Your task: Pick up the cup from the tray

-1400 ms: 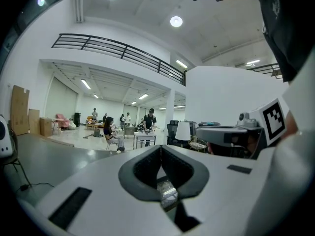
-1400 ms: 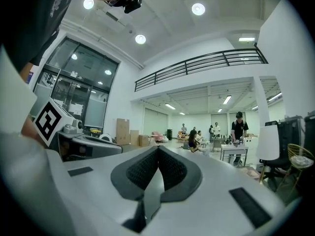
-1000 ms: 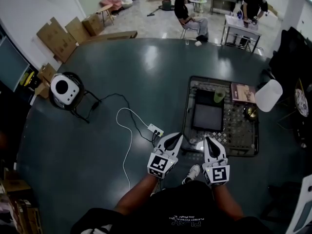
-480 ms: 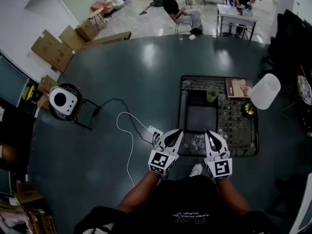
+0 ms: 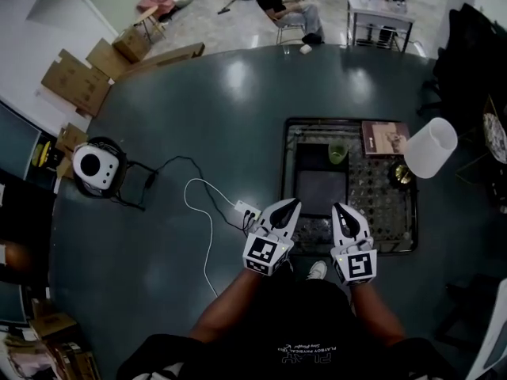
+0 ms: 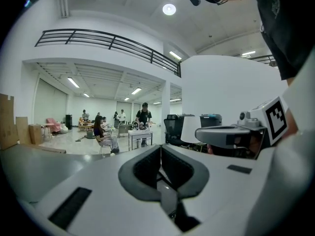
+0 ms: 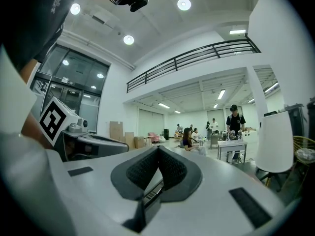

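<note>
A small green cup (image 5: 337, 153) stands upright in the far part of the dark wire tray (image 5: 400, 240) on the floor, seen in the head view. My left gripper (image 5: 291, 203) is shut and empty at the tray's near left corner. My right gripper (image 5: 341, 207) is shut and empty over the tray's near edge. Both are well short of the cup. In the left gripper view the jaws (image 6: 160, 149) meet with nothing between them, and the same holds in the right gripper view (image 7: 158, 149). Both point level into the room, so neither shows the cup.
A black panel (image 5: 321, 190) lies in the tray before the cup, a brown book (image 5: 384, 138) at its far right. A white lampshade (image 5: 430, 148) stands right of it. A power strip (image 5: 248, 210) with cable lies left, a round white device (image 5: 91, 165) further left. People sit at the back.
The head view has drifted, so the tray sits a little further left and nearer the grippers. Both grippers stay shut and empty, side by side.
</note>
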A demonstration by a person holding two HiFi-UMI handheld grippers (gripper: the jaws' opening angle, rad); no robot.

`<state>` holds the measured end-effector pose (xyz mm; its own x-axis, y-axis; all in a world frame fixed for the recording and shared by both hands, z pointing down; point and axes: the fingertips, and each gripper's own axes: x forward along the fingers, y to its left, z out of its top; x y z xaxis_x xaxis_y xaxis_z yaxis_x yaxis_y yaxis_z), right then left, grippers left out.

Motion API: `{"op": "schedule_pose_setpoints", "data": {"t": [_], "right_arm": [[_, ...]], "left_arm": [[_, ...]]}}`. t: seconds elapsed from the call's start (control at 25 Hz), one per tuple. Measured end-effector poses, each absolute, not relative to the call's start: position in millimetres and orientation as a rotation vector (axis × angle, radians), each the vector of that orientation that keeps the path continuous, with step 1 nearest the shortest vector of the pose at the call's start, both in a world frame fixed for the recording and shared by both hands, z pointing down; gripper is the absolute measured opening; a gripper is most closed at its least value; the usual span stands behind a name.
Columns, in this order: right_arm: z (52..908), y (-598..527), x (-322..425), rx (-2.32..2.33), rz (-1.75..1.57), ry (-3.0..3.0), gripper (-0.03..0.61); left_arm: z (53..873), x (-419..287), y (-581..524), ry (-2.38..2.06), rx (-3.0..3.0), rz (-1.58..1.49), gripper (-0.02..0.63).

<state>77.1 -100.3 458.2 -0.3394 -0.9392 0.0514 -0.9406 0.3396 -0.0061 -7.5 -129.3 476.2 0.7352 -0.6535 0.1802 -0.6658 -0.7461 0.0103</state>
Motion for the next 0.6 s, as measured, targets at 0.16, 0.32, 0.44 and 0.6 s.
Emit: {"op": "schedule_pose_setpoints", "data": {"t": [0.16,0.32,0.44,0.6], "right_arm": [[471.2,-113.2,82.6,1.823,0.057,-2.526,0.009],[475.2,-134.2,84.6,1.871,0.068,-2.46,0.009],[477.5,-150.3,84.8,1.908,0.102,-2.402,0.008],[488.3,-171.9,85.4,1.932,0.136,-2.341,0.008]], "left_arm": [[489.1,3.7,-149.0,-1.019,2.863,0.265,0.011],[502.7,11.2,-175.1,-0.934,2.883,0.294,0.011],[516.6,17.5,-193.6,-0.888,2.91,0.368,0.011],[536.4,28.6,-220.0,-0.861,2.968,0.501,0.011]]}}
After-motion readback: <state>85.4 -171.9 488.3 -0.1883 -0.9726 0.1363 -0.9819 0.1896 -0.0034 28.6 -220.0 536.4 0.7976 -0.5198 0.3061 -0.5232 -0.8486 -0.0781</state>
